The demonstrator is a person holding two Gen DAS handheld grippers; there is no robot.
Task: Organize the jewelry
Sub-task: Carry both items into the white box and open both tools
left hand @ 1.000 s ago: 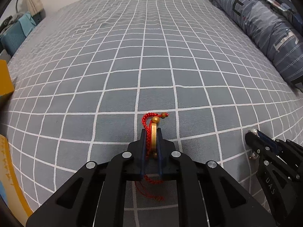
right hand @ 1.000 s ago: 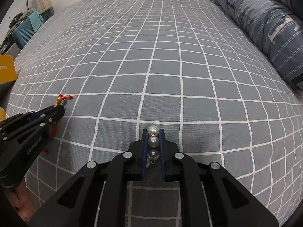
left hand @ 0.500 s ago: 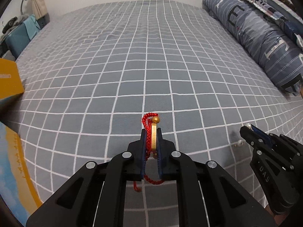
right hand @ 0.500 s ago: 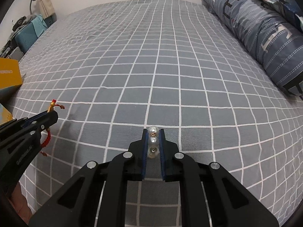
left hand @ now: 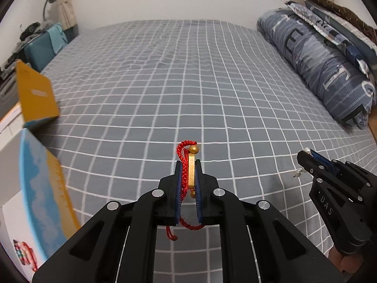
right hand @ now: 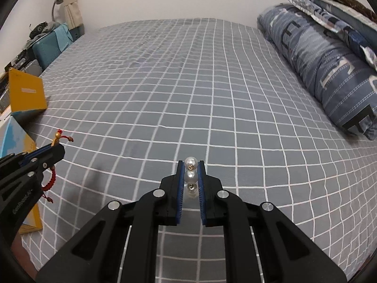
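Two loads: both tongs closed on jewelry above the bed point(left hand: 188, 82).
Left tongs point(left hand: 187, 184): gripping the red cord bracelet point(left hand: 191, 172) by its gold bar; the cord's loose tail dangles and could snag.
Right tongs point(right hand: 190, 184): pinching the pearl earring point(right hand: 190, 176); round pearls may slip and drop onto the bed.
Destination: probably the yellow box point(left hand: 35, 96) at the bed's left edge.

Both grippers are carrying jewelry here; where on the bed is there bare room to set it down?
The checked sheet is bare from the grippers to the far wall. The yellow box and blue box crowd its left edge; the pillow lines the right.
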